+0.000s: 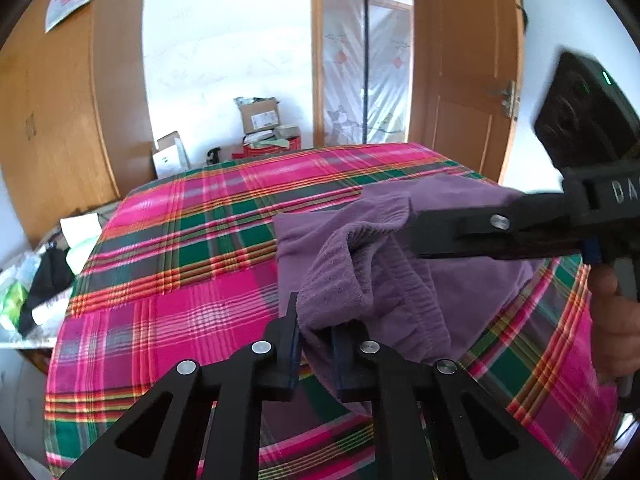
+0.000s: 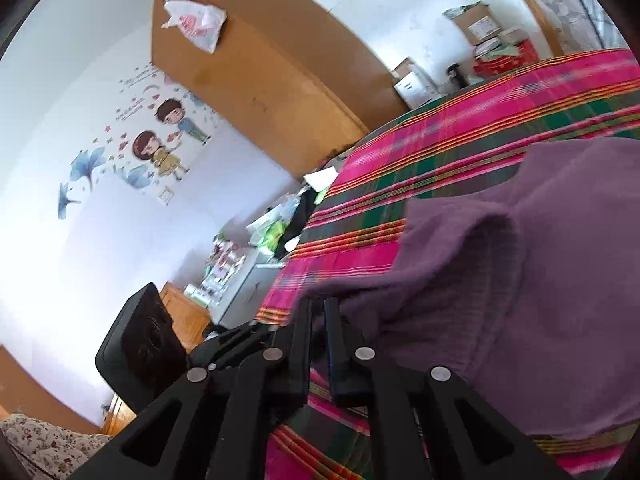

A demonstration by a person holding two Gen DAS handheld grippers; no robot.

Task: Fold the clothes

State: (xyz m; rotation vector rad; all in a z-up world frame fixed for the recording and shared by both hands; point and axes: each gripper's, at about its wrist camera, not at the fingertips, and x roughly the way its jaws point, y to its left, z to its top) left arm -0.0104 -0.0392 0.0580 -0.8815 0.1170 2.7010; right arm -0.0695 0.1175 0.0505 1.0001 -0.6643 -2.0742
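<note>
A purple garment (image 1: 384,264) with an elastic waistband is lifted over the pink and green plaid bed cover (image 1: 192,248). My left gripper (image 1: 316,328) is shut on its lower edge. My right gripper (image 1: 424,236) comes in from the right in the left wrist view, held by a hand (image 1: 616,320), and is shut on the cloth higher up. In the right wrist view my right gripper (image 2: 318,320) pinches the purple garment (image 2: 540,272), which drapes to the right over the plaid bed cover (image 2: 460,152). The left gripper's black body (image 2: 140,344) shows at the lower left.
A wooden wardrobe (image 1: 52,120) stands to the left, cardboard boxes (image 1: 260,116) lie beyond the bed's far end, and a wooden door (image 1: 468,72) is at the right. Clutter and bags (image 1: 36,280) sit beside the bed's left edge.
</note>
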